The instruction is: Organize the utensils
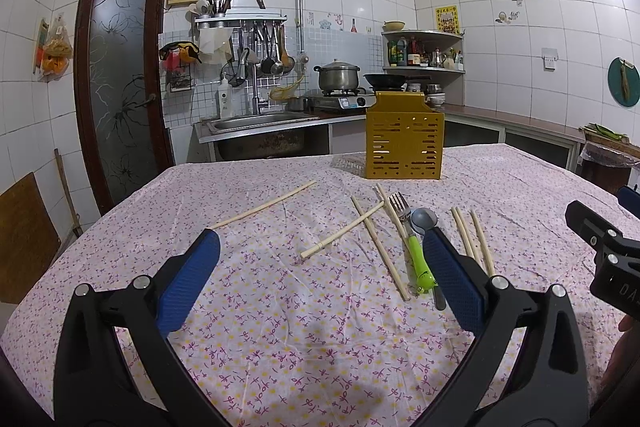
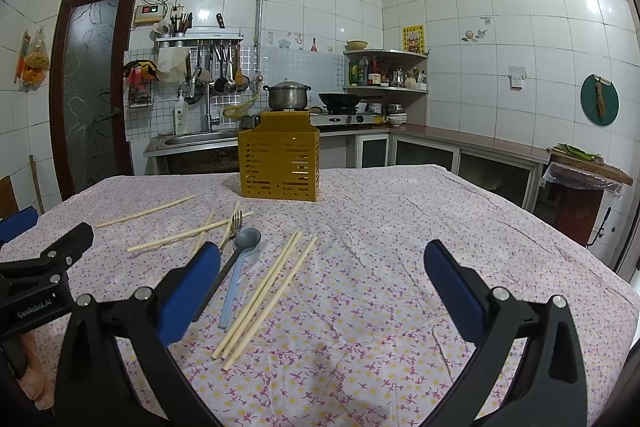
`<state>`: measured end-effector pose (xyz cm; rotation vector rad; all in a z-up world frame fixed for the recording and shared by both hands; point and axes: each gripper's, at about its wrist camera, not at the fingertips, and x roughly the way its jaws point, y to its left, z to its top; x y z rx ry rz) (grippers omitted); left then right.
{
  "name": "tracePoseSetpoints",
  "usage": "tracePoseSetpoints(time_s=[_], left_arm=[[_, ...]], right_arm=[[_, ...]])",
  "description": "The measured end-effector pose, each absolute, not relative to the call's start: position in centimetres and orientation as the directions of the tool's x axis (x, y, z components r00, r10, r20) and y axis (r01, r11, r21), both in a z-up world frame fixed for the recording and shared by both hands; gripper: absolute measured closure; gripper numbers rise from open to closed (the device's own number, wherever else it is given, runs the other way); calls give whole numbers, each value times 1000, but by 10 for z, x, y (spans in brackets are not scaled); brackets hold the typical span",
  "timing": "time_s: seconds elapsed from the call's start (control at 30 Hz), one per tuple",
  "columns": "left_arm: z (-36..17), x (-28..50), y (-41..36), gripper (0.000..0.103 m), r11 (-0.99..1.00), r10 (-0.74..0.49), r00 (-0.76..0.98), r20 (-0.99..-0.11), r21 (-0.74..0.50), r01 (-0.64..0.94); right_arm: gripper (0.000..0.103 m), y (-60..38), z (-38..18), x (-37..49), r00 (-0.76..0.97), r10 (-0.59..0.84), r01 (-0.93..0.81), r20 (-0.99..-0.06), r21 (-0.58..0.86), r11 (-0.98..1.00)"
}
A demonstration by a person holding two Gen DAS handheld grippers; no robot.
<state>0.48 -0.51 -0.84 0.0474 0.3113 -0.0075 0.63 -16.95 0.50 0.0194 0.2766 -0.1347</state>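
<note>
A yellow slotted utensil holder (image 1: 404, 139) (image 2: 280, 163) stands upright at the far side of the table. In front of it lie several wooden chopsticks (image 1: 340, 231) (image 2: 266, 289), a fork with a green handle (image 1: 416, 251) and a grey-blue spoon (image 1: 423, 219) (image 2: 240, 267). My left gripper (image 1: 320, 263) is open and empty above the cloth, its right finger just in front of the fork and spoon. My right gripper (image 2: 322, 267) is open and empty, with three chopsticks lying between its fingers.
The table has a floral cloth (image 1: 280, 307) (image 2: 400, 247). Behind it run a counter with a sink (image 1: 256, 123), a stove with a pot (image 1: 338, 77) and a wok (image 1: 386, 79), and a corner shelf (image 1: 424, 51). The right gripper's body (image 1: 604, 247) shows at the left view's right edge.
</note>
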Motion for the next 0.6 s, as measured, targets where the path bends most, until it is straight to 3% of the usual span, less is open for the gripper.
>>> tracePoseSetpoints(time_s=[0.6], left_arm=[[-12,6,-4,5,999,2,950,-311,46,13]], right_arm=[[4,-170,4,8,952,-132,137,-275,0,991]])
